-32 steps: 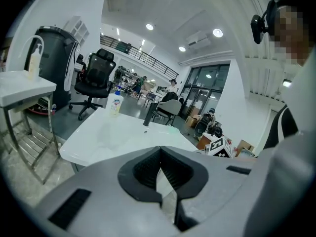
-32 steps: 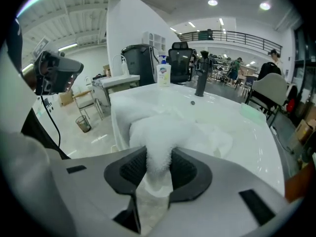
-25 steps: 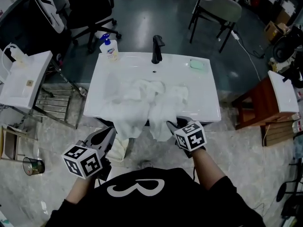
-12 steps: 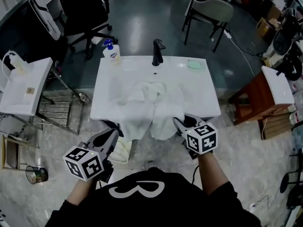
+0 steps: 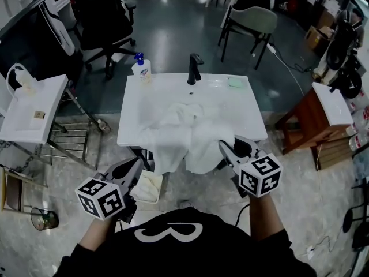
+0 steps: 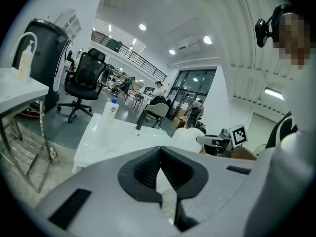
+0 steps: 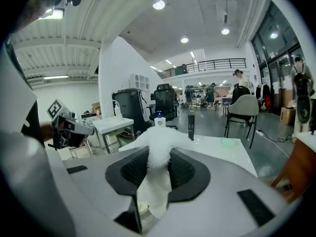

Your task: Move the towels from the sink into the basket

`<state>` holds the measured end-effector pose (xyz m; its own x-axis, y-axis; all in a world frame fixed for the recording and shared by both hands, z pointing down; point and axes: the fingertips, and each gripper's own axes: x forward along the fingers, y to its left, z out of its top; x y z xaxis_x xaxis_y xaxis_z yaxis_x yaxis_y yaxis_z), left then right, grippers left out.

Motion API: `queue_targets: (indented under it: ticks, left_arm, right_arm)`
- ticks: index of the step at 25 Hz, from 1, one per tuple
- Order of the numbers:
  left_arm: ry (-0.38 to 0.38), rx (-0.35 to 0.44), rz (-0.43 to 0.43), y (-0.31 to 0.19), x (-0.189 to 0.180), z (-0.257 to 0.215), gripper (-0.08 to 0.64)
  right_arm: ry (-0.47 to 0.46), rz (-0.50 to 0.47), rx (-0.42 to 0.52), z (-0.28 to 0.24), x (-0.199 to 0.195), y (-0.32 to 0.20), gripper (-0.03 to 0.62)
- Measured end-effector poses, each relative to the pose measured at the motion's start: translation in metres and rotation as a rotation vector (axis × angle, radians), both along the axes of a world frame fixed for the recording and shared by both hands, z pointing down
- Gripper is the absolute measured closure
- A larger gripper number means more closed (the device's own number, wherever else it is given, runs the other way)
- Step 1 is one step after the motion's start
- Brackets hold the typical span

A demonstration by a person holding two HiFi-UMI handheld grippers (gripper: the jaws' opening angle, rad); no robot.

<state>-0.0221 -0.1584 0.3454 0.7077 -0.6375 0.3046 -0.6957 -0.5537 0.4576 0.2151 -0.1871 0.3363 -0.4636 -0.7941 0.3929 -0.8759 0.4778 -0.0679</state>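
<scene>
Two tongs, one load.

Item 1, right tongs [image 7: 159, 156]: closed on a fold of white towel [image 7: 157, 132], which bulges up between the pads and hangs below them. The hold sits low on the cloth, near the front of the sink [image 5: 134, 133], probably so the piece can be drawn forward over the rim rather than lifted out of the bowl.

Item 2, left tongs [image 6: 160, 152]: pads together at the tips, nothing between them. They stand low at the person's left, just beside the basket, probably kept free to guide or take the cloth.

Item 3, towels [image 5: 183, 133]: a white heap lying in the sink. Its front part is draped over the near rim and hangs toward the floor, the one gripped piece included. None of this heap is clear of the sink yet.

Item 4, basket [image 5: 147, 199]: a pale container on the floor below the sink's front edge, with light cloth in it. It sits under the overhang, so a pulled towel would need only a short drop.

Item 5, fixtures: black tap [image 5: 195, 68] and soap bottle [image 5: 141, 69] at the back rim, clear of the work.
</scene>
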Motion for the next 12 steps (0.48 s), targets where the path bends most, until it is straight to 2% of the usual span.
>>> queue_targets:
  ticks: [12]
  left_arm:
    - [0.029,0.042,0.043,0.022,-0.033,-0.012,0.554]
  right_arm:
    - [-0.012,-0.018,0.120,-0.067,-0.049,0.062,0.488]
